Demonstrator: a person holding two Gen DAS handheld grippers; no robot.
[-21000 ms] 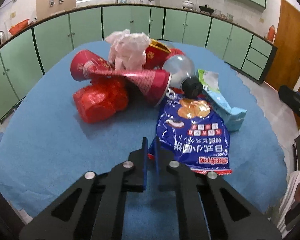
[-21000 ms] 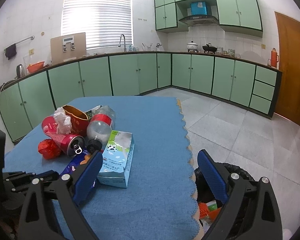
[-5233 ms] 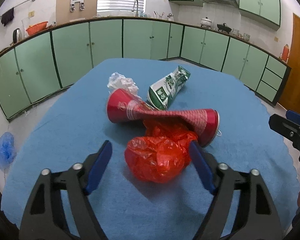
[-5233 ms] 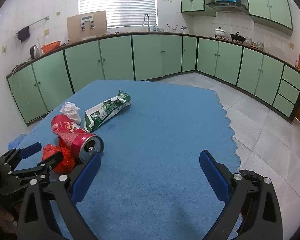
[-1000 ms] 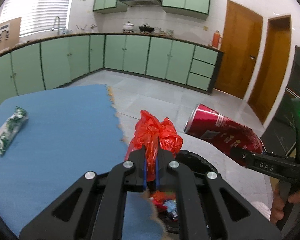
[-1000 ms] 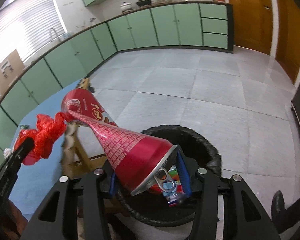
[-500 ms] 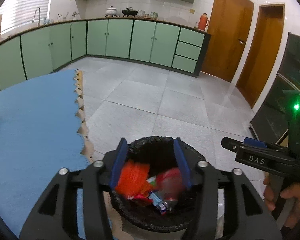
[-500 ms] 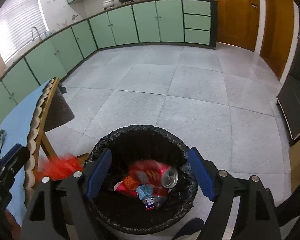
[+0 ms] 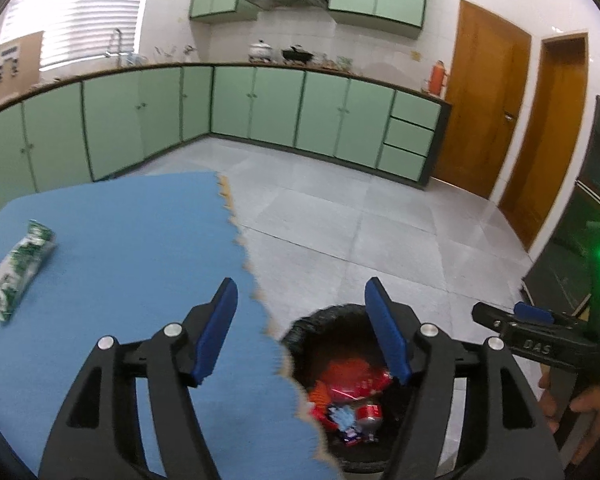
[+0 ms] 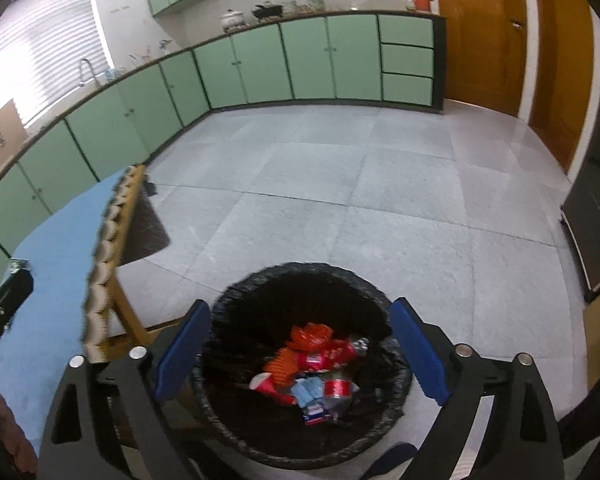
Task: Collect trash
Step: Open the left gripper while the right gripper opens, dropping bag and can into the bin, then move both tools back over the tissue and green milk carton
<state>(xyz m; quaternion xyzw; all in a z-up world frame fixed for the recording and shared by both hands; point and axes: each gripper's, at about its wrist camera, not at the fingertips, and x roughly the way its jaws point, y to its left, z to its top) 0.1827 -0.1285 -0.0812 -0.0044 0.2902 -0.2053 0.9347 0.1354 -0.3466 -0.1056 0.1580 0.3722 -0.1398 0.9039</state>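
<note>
A second ago the left gripper [image 9: 300, 320] pinched a crumpled red plastic bag [image 10: 310, 334] and the right gripper [image 10: 300, 354] a crushed red drink can [image 10: 338, 350]; both now lie inside the black-lined round trash bin [image 10: 236, 308] on the floor beside the table's scalloped edge. Both pairs of jaws are opening with nothing between them. A green-and-white crumpled wrapper [image 9: 20, 270] remains near the left edge of the blue-covered table [image 9: 132, 248], unobstructed.
</note>
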